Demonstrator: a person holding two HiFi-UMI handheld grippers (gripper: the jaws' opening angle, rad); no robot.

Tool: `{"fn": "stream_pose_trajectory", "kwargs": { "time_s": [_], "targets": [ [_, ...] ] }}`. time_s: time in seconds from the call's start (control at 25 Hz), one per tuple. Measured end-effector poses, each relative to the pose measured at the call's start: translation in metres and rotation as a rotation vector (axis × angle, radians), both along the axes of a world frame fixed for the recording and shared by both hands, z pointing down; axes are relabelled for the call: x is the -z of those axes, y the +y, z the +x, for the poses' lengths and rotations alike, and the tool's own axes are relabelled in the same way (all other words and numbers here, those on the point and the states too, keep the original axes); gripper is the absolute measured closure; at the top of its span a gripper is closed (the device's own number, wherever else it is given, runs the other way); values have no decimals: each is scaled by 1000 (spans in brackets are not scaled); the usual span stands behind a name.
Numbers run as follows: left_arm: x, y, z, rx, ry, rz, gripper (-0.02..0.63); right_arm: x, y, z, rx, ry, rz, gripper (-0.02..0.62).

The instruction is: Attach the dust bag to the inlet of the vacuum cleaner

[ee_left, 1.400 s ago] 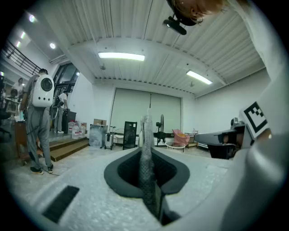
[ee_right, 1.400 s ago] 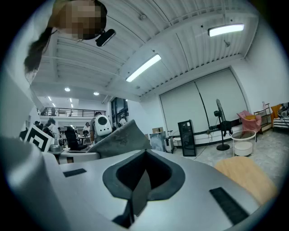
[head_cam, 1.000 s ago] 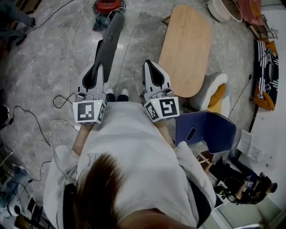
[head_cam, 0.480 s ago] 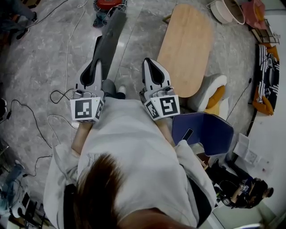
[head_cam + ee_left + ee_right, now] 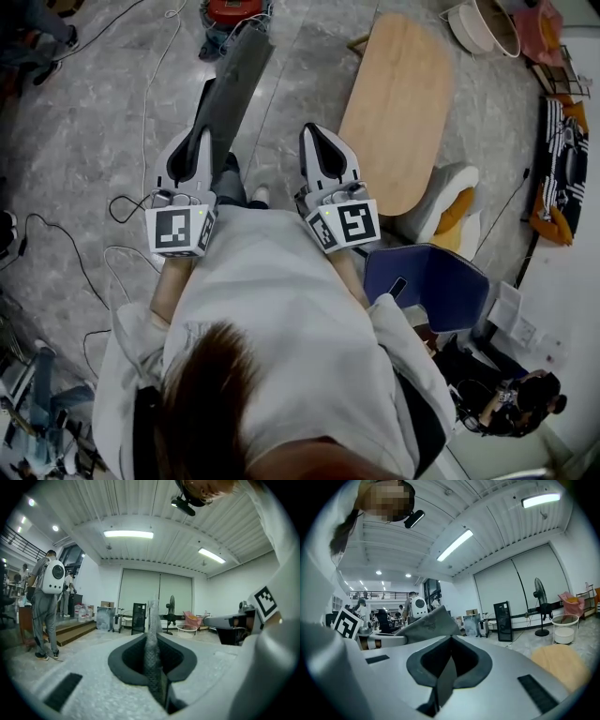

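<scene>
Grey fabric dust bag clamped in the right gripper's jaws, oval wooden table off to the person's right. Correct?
No. The grey fabric dust bag is clamped in the jaws of the left gripper, as the left gripper view shows. The oval wooden table is off to the person's right.
</scene>
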State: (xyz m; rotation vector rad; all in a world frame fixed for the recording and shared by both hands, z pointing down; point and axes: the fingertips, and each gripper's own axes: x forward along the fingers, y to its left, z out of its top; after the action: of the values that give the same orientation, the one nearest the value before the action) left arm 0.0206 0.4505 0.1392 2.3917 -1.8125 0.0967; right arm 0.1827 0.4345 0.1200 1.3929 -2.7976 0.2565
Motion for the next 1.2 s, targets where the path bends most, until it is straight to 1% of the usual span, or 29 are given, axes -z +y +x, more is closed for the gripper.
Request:
{"fn": "stream_pose_trajectory", "kwargs": {
  "time_s": [0.2,0.44,0.6,0.72,0.96,1.2],
  "targets": [
    [5,-48,-31,-52,-25,-12,571,15,-50,-28,-33,-13,4,594],
    [14,-102,-75,-79,-31,-3,571,28,-98,-64,-78,-40,27,594],
    [15,-127,-100,-79,-29,2,571,31,-116,-80,-99,-66,27,594],
    [13,-141,-115,-69,-29,-8,571,34,-128,-88,-104,-67,34,594],
    [5,-158,-131,-50,-28,-39,571,29,-153,-93,-124,-59,15,594],
    [-9,-192,-133,-40,-30,-77,571,14,-195,-92,-113,-77,-24,594]
  ]
}}
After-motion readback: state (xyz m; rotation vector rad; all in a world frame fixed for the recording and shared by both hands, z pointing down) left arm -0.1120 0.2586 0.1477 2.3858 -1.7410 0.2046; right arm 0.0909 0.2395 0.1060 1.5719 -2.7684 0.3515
